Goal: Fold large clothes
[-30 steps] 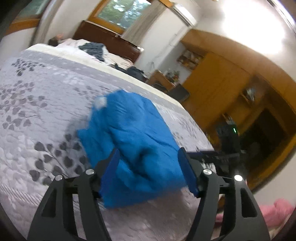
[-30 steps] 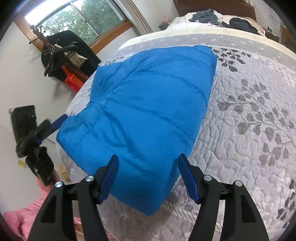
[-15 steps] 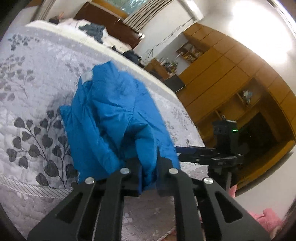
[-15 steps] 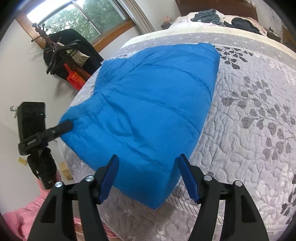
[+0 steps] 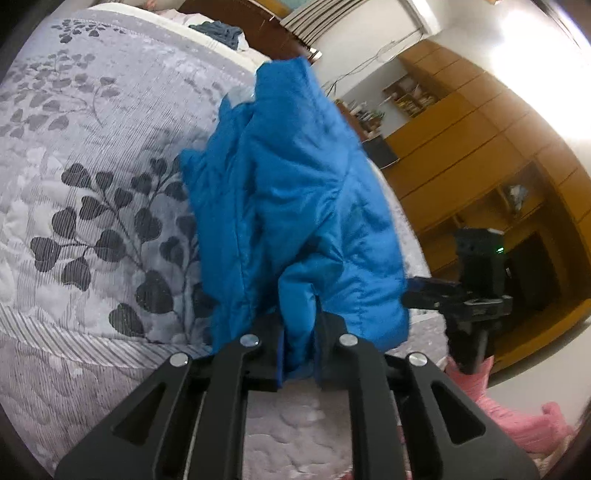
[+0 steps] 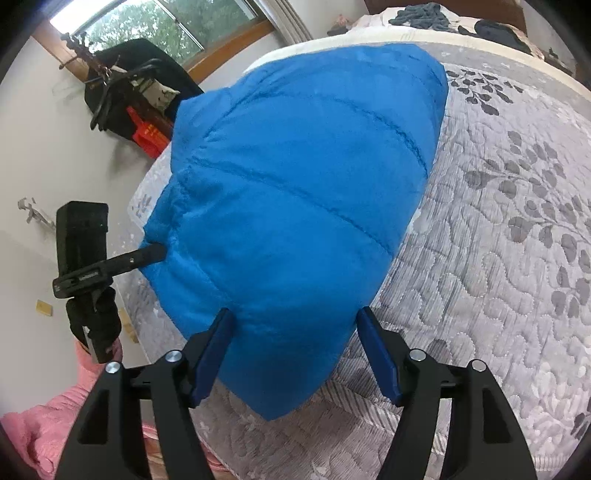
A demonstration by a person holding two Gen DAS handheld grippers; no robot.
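Because the blue quilted jacket (image 6: 295,192) is bulky and slippery-looking, it is being handled from its near end, where it lies on the bed (image 6: 498,240) close to the bed's front edge, its lowest corner hanging slightly past that edge. From the left wrist view the jacket (image 5: 295,206) rises in a bunched ridge, which suggests the pinched corner is being lifted so that this side can be carried over the rest as a fold. The left gripper (image 5: 298,345) is pressed together on a thick fold of the blue fabric, the cloth bulging out above the jaws; a grip this deep probably serves to keep the padded layers from sliding out. The right gripper (image 6: 295,354) is spread wide, its blue pads flanking the jacket's near corner without clamping it, likely poised to take that corner. In the right view the left gripper (image 6: 147,254) shows at the jacket's left side, its tip sunk into the fabric. The grey leaf-patterned bedspread (image 5: 92,206) lies flat under everything. Farther out, dark clothes (image 6: 421,14) sit by the headboard end, a wooden wardrobe (image 5: 480,155) stands beyond the bed, and pink fabric (image 5: 517,417) lies below the front edge.
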